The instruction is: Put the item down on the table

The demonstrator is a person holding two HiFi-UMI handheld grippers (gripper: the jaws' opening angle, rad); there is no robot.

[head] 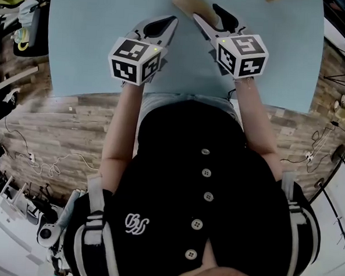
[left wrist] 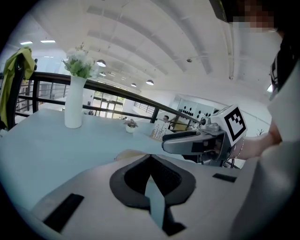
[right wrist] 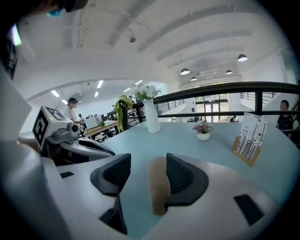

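Two grippers are hovering over a pale blue table (head: 97, 36) in the upper half of the head view, held out by a person in a dark buttoned top. The left gripper (head: 174, 19) is keeping its jaws pressed together: in its own view (left wrist: 150, 157) the dark pads are meeting at the tips with nothing caught between them. The right gripper (head: 204, 11) is holding its jaws spread. In its own view (right wrist: 147, 159) the tan item (right wrist: 158, 187) is showing in the gap, close against the pad on the right of the frame, while a strip of blue table is separating it from the pad on the left. From the head view the tan item (head: 189, 1) is lying on the table at the top centre of the frame, partly under the right gripper's jaws. Farther back on the table, in the right gripper view, a white vase (right wrist: 151, 115) of flowers is standing upright, with a small potted plant (right wrist: 203, 131) to its right and a card stand (right wrist: 248, 138) at the right edge.
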